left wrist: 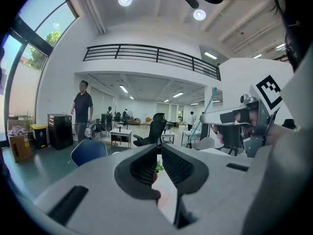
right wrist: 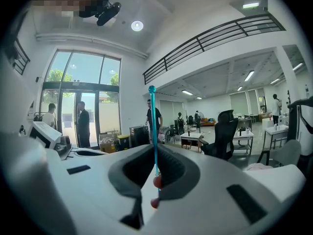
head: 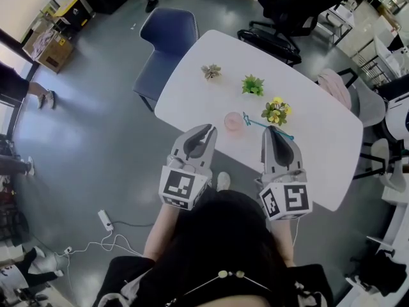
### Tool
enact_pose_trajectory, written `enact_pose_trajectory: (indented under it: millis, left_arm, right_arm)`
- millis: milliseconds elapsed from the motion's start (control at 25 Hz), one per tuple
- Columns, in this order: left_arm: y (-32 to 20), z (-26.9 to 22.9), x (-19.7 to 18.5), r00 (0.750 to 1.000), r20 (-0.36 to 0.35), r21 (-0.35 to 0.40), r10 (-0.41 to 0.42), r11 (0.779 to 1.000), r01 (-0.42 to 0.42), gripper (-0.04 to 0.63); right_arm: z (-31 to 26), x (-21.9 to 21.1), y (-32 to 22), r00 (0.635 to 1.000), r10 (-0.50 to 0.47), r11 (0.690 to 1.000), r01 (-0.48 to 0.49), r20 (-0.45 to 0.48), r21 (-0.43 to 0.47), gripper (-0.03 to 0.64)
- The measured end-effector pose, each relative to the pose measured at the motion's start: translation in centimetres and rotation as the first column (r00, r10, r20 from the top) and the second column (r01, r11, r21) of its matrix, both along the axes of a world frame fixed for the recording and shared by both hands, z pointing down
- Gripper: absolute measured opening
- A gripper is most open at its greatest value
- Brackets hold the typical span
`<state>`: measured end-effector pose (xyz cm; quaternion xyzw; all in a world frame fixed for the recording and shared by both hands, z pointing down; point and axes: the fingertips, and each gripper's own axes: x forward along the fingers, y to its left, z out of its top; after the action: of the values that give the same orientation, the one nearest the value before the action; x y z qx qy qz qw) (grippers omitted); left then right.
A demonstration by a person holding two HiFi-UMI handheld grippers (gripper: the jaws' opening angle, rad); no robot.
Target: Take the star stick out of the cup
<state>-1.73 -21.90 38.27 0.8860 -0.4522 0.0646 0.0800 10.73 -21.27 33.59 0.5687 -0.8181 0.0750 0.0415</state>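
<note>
While my right claw (right wrist: 155, 155) pinches the thin star stick (right wrist: 154, 126), it may swivel — knocking over the cup (head: 234, 121) at nine o'clock.

Two tools are being held: one left tool (head: 208, 128) and one right tool (head: 273, 130). One white surface (head: 204, 101) is being used to carry the small things. On it, one pink cup (head: 234, 121) and one star stick (head: 255, 121) are being counted. Three little plants are being counted too: one brown plant (head: 211, 71), one green plant (head: 253, 85) and one yellow plant (head: 277, 110). One blue chair (head: 167, 37) is being seen beside the surface.
</note>
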Motion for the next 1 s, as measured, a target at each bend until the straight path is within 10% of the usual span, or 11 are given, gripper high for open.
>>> enact_pose_trajectory:
  millis: [1000]
  left_arm:
    - [0.1,0.01,-0.79,1.0,-0.002,-0.003,-0.031,0.999,0.031,0.034]
  right_arm:
    - [0.2,-0.43,-0.14,0.999,-0.027,1.0,0.027,-0.034,-0.004,0.018]
